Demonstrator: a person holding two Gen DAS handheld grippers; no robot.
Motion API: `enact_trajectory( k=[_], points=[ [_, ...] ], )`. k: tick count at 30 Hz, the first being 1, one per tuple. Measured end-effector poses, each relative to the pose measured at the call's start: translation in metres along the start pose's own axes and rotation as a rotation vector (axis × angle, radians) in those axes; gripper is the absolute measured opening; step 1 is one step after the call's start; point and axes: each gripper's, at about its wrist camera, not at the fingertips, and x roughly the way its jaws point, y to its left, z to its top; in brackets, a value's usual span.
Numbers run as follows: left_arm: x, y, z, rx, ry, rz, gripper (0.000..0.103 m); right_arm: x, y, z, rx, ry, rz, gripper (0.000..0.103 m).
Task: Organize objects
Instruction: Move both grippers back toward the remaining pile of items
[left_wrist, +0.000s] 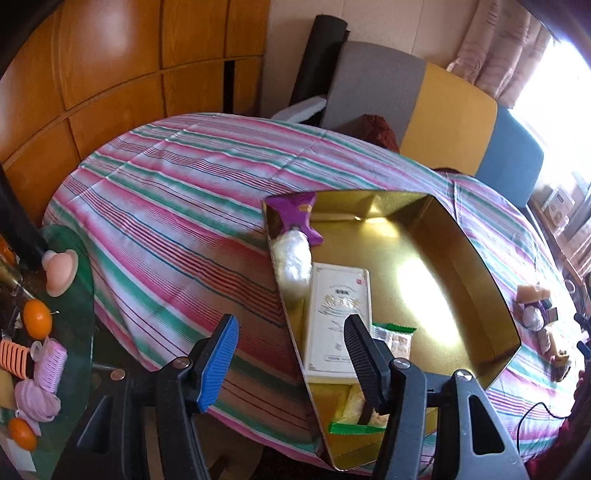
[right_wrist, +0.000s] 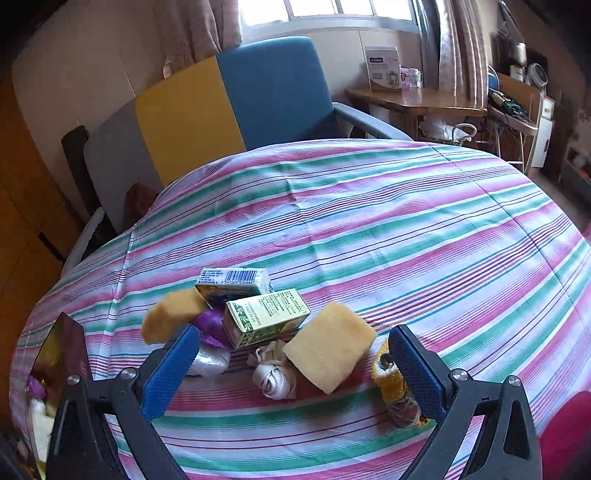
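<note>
The left tongs (left_wrist: 291, 354) stand released over the near corner of the gold tray (left_wrist: 476, 266), with its left wall passing between the jaws, one ribbed pad outside it, the other above the white carton (left_wrist: 338, 317); nothing is pinched. I'd guess they hang there because something has just been set down. The tray is shiny metal or foil card, straight-walled, and it already takes the sorted things: the flat white carton lying lengthwise, green-edged snack packets (left_wrist: 397, 338) beside and below it, a fluffy white tuft (left_wrist: 293, 264), and a purple wrapper (left_wrist: 297, 216) draped over the far corner.

The right tongs (right_wrist: 293, 363) gape wide, empty, over the unsorted heap on the striped cloth of the desk (right_wrist: 424, 229). Nearest lie a square porous sponge (right_wrist: 328, 349), tilted on an edge, a knotted white cord (right_wrist: 275, 376), and a small furry brown piece (right_wrist: 395, 391) by the right pad. Behind sit a green printed box (right_wrist: 267, 317), a second sponge (right_wrist: 170, 314), something purple (right_wrist: 214, 325), and a barcoded box (right_wrist: 234, 280) at the back. The sponge sits best between the jaws, so it looks the likely next pick
</note>
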Motion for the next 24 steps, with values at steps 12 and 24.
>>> enact_trajectory(
  k=[12,24],
  points=[
    [0.0,-0.075,-0.009,0.22,-0.002,-0.029,0.062,-0.002,-0.007,-0.002,0.039,0.004,0.015,0.103],
    [-0.002,-0.138,-0.01,0.371,-0.012,-0.105,0.062,-0.004,-0.021,0.001,0.116,0.001,0.043,0.103]
  ],
)
